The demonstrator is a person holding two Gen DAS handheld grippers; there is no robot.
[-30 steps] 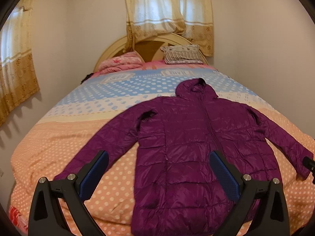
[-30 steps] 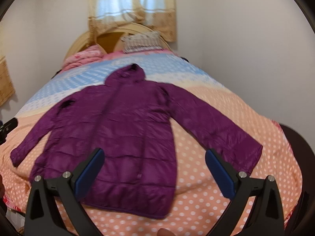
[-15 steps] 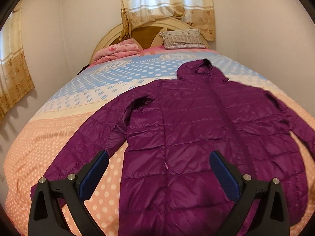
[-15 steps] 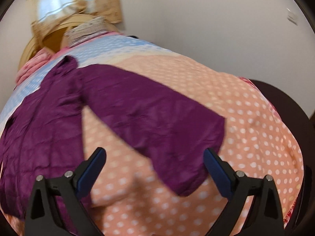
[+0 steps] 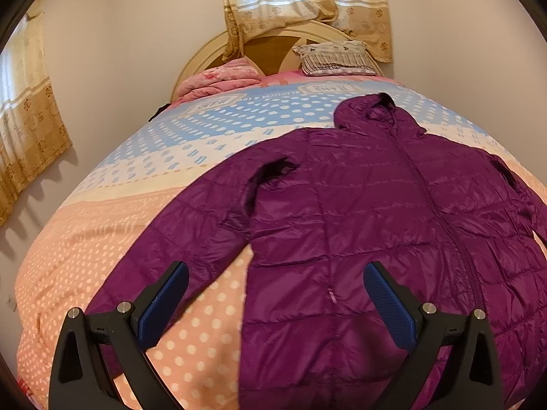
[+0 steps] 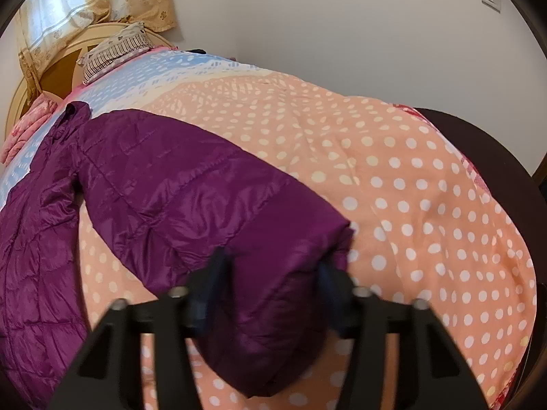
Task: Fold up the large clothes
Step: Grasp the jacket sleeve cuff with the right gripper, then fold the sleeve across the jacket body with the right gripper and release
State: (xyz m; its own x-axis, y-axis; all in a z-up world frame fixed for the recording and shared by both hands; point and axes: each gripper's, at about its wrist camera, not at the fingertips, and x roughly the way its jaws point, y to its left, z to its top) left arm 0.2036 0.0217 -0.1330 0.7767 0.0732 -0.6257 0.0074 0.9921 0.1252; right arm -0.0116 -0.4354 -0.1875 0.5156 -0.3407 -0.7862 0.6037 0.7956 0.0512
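A purple hooded puffer jacket [image 5: 359,212] lies flat and face up on the bed, sleeves spread out. My left gripper [image 5: 275,302] is open above the gap between the jacket's left sleeve [image 5: 191,235] and its body, holding nothing. In the right wrist view the jacket's right sleeve [image 6: 191,188] runs toward me, and my right gripper [image 6: 271,294] has its jaws closing around the cuff end [image 6: 273,307], which bulges between the fingers.
The bed [image 5: 102,239] has a peach polka-dot and blue cover. Pink bedding [image 5: 218,80] and a striped pillow [image 5: 336,58] lie by the headboard. Curtains [image 5: 301,3] hang behind. A wall [image 6: 342,17] is close on the right, with a dark footboard [image 6: 495,157].
My right gripper moved down onto the right sleeve's cuff and narrowed its jaws around it. My left gripper moved closer to the jacket and stayed open.
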